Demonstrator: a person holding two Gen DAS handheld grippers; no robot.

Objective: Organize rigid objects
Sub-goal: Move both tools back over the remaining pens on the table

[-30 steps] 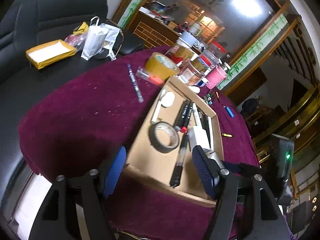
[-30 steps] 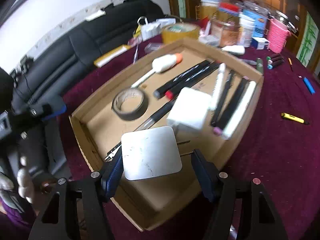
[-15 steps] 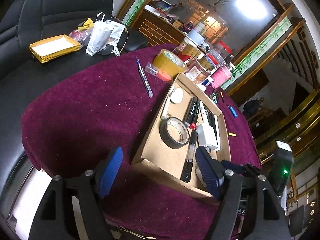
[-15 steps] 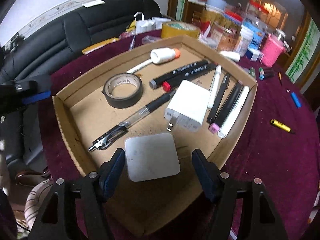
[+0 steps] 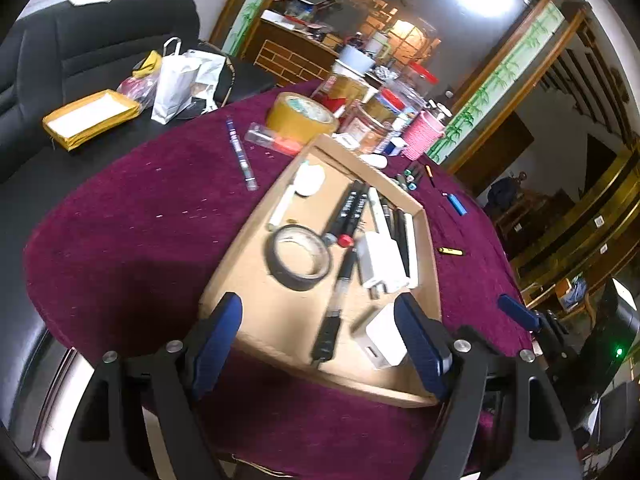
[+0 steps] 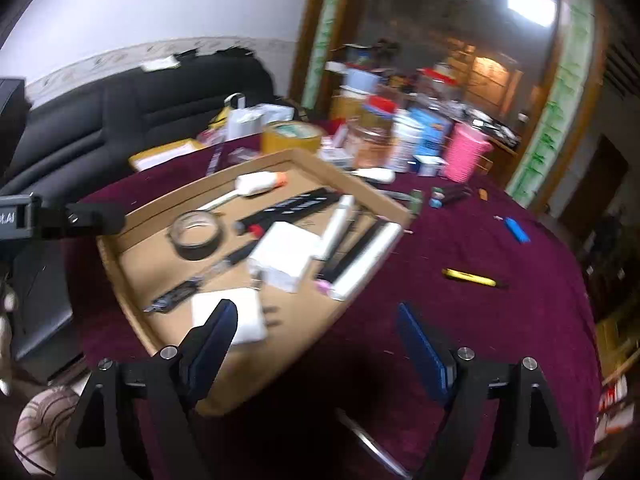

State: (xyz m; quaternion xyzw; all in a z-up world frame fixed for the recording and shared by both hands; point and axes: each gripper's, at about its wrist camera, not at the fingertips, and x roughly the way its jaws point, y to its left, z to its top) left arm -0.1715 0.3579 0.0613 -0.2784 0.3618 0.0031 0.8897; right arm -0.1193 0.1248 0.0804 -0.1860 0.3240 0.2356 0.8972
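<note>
A shallow cardboard tray (image 5: pixel 430 248) (image 6: pixel 152 210) lies on the maroon table. It holds a black tape roll (image 5: pixel 299 256) (image 6: pixel 197 236), a black pen (image 5: pixel 338 296), a white charger (image 5: pixel 382 262) (image 6: pixel 286 256), a white square block (image 5: pixel 384 340) (image 6: pixel 230 314), markers and a glue tube (image 6: pixel 260 181). My left gripper (image 5: pixel 320 344) is open and empty over the tray's near edge. My right gripper (image 6: pixel 316 354) is open and empty, just right of the white block. A yellow marker (image 6: pixel 470 278) and a blue lighter (image 6: pixel 516 229) lie on the cloth.
A tan tape roll (image 5: pixel 300 114), jars and a pink cup (image 5: pixel 422 136) (image 6: pixel 466 152) crowd the table's far side. A blue pen (image 5: pixel 240 154) lies left of the tray. A black sofa (image 5: pixel 52 64) with bags stands behind.
My right gripper let go of the white square block, which now lies in the tray's near corner, and drew back to the right. My left gripper moved closer over the tray.
</note>
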